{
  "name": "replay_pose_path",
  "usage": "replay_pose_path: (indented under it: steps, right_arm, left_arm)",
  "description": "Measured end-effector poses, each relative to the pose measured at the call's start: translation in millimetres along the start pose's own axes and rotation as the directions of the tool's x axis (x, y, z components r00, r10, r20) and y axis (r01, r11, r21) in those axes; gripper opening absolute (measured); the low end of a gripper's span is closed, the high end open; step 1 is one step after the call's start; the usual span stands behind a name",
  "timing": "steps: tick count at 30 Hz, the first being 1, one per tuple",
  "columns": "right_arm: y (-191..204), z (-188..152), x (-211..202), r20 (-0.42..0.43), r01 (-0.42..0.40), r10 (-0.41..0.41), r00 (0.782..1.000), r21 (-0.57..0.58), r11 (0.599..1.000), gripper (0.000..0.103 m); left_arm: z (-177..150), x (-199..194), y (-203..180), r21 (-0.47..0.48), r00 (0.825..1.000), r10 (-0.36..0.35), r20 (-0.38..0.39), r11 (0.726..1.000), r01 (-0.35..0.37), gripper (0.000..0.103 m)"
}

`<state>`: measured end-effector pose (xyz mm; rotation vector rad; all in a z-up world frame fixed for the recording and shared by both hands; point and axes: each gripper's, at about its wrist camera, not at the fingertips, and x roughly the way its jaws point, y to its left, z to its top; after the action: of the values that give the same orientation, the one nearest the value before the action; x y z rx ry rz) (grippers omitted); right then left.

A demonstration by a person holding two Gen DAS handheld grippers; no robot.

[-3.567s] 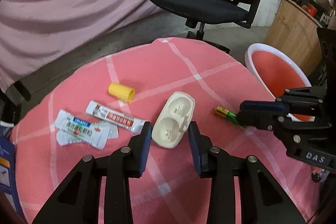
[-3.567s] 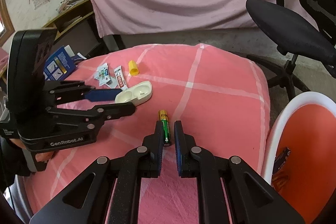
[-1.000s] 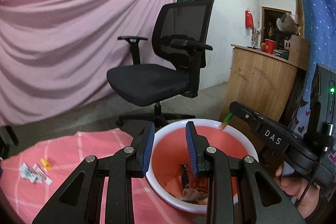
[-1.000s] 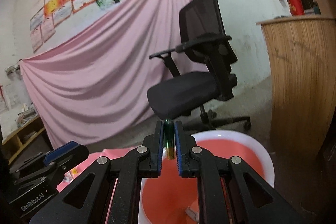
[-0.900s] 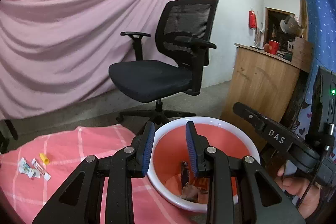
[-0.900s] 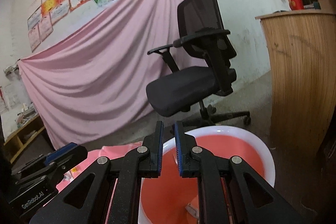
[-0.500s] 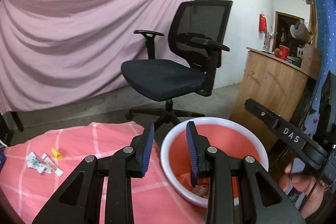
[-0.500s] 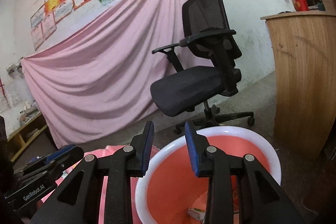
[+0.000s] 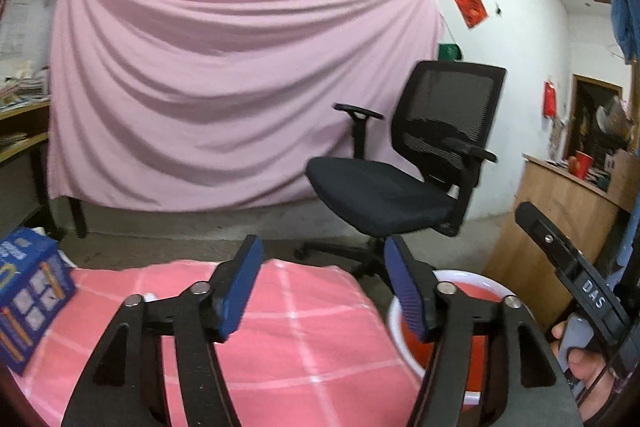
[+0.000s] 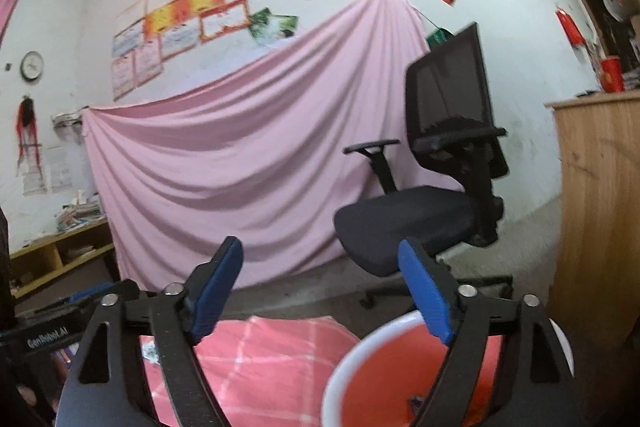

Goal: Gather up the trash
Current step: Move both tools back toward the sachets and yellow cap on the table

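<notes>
1. The room had a pink sheet (image 9: 240, 87) on the wall and an office chair (image 9: 404, 171) beyond my pink-clothed counter (image 9: 304, 339).
2. My left tool (image 9: 322, 283) and right tool (image 10: 320, 287) had just been opening and stood spread, nothing between the jaws.
3. Moments earlier my right tool pinched a battery over the basin (image 10: 360, 359); now it was gone, the basin at the counter's end.
4. The remaining wrappers were out of sight, so I risked reaching back blind and knocking the blue box (image 9: 28, 291).

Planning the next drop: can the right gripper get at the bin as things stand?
Probably yes. The right gripper, whose jaws have just been opening and hold nothing, hangs over the near rim of the bin, with nothing between them.
</notes>
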<state>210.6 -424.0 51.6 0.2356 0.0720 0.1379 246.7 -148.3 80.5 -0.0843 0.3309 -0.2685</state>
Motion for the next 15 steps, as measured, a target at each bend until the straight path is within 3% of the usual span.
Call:
replay_pose_path:
  steps: [2, 4, 15]
  right_arm:
    - [11.3, -1.3, 1.0, 0.027, -0.010, 0.011, 1.000, -0.020, 1.000, 0.103]
    - [21.6, -1.8, 2.7, 0.043, -0.027, 0.028, 0.999, -0.040, 0.999, 0.103]
    - [70.4, -12.9, 10.4, 0.105, -0.110, 0.125, 0.987, -0.139, 0.984, 0.103]
  left_arm:
    - [0.4, -9.5, 13.9, -0.013, 0.999, 0.040, 0.025, 0.999, -0.039, 0.094]
    - [-2.5, -21.5, 26.5, -0.035, 0.994, 0.078, 0.076, 0.997, -0.075, 0.101]
    - [-23.3, -57.3, 81.3, -0.081, 0.954, 0.251, 0.162, 0.967, -0.241, 0.101]
